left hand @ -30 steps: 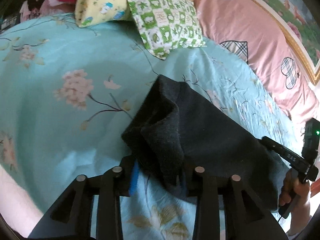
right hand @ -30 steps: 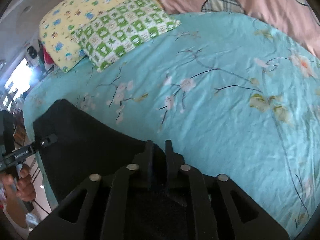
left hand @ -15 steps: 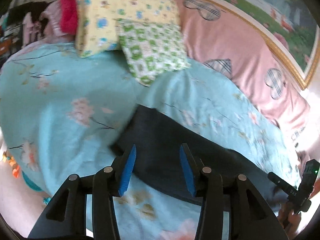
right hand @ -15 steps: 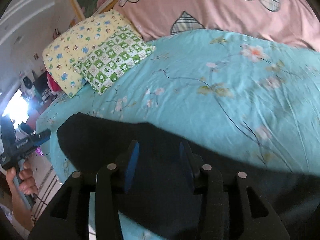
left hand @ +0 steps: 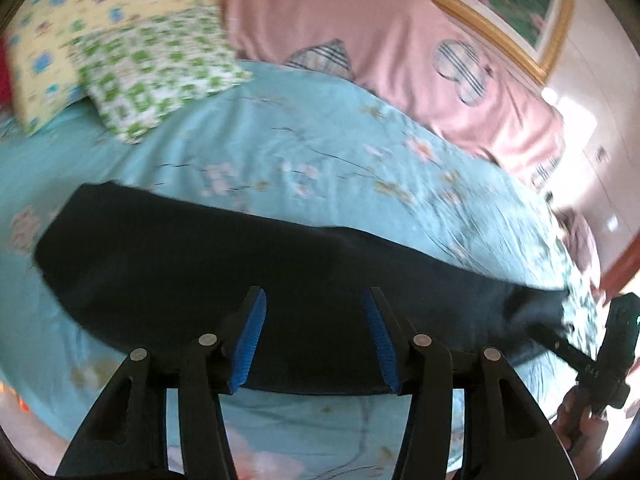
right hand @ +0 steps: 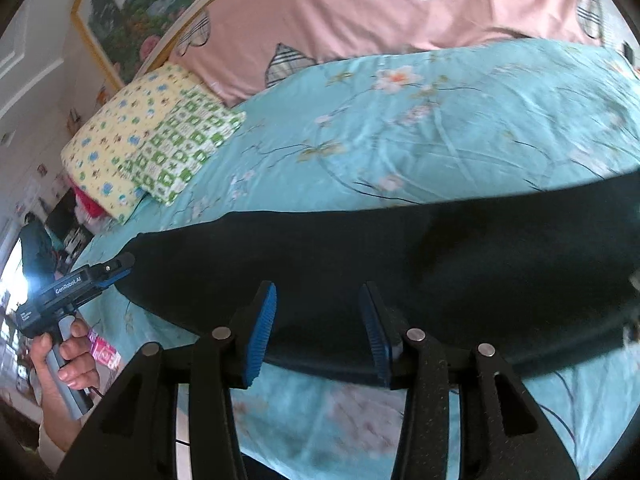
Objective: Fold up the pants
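Note:
The black pants (left hand: 224, 264) lie flat as a long dark band across the turquoise floral bed sheet (left hand: 320, 152); they also show in the right wrist view (right hand: 360, 256). My left gripper (left hand: 316, 320) is open and empty, just above the pants' near edge. My right gripper (right hand: 318, 316) is open and empty, also over the near edge. The left gripper appears at the pants' left end in the right wrist view (right hand: 116, 268). The right gripper's body shows at the far right in the left wrist view (left hand: 600, 356).
A green checked pillow (left hand: 152, 76) and a yellow patterned pillow (left hand: 60, 28) lie at the head of the bed. A pink quilt with plaid hearts (right hand: 380, 16) runs along the far side. A framed picture (right hand: 132, 12) hangs behind.
Both grippers have let go of the pants and opened. They have pulled back and up. The pants, bunched before, now lie spread flat on the bed.

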A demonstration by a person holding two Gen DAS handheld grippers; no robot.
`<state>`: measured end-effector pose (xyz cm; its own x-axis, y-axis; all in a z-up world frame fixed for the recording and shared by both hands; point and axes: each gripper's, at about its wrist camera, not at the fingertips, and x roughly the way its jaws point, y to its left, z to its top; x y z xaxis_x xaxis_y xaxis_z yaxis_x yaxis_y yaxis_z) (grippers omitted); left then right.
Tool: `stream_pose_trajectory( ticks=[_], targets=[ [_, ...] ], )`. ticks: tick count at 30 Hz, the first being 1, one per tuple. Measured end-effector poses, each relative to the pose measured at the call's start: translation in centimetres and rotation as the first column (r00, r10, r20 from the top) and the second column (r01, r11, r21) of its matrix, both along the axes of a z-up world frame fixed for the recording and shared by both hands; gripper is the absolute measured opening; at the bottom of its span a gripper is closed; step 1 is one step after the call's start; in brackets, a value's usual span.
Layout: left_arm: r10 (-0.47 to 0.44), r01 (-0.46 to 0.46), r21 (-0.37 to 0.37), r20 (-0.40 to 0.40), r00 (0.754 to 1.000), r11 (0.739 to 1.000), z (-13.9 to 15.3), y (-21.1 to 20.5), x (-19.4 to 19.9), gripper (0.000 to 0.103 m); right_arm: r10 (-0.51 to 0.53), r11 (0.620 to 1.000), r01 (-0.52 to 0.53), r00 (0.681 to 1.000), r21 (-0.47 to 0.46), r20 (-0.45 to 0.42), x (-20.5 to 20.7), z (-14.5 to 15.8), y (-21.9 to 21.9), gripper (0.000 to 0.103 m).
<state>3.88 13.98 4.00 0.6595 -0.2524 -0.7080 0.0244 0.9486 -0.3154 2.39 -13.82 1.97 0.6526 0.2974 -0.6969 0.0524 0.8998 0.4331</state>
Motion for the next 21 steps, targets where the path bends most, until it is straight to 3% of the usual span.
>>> stream_pose_trajectory(
  ticks=[6,8,9,21],
  targets=[
    [-0.111,0.111,0.004,-0.023,0.994,0.994,0.0,-4.0,0.5,0.056,-0.077,0.997,0.077,0.997,0.003,0.02,-2.3,0.4,-2.0,0.051],
    [-0.148,0.148,0.001,-0.03,0.989,0.989,-0.2,-5.3,0.7,0.056,-0.117,0.993,0.117,0.993,0.007,0.021,-3.3,0.3,-2.8,0.063],
    [-0.16,0.16,0.006,-0.031,0.987,0.987,-0.3,-5.9,0.7,0.056,-0.135,0.991,0.135,0.991,0.014,0.02,-3.8,0.3,-3.2,0.064],
    [-0.329,0.333,0.043,-0.071,0.942,0.942,-1.3,-14.1,2.4,0.058,-0.329,0.943,0.33,0.944,0.048,-0.026,-8.8,-0.6,-8.6,0.065]
  ],
)
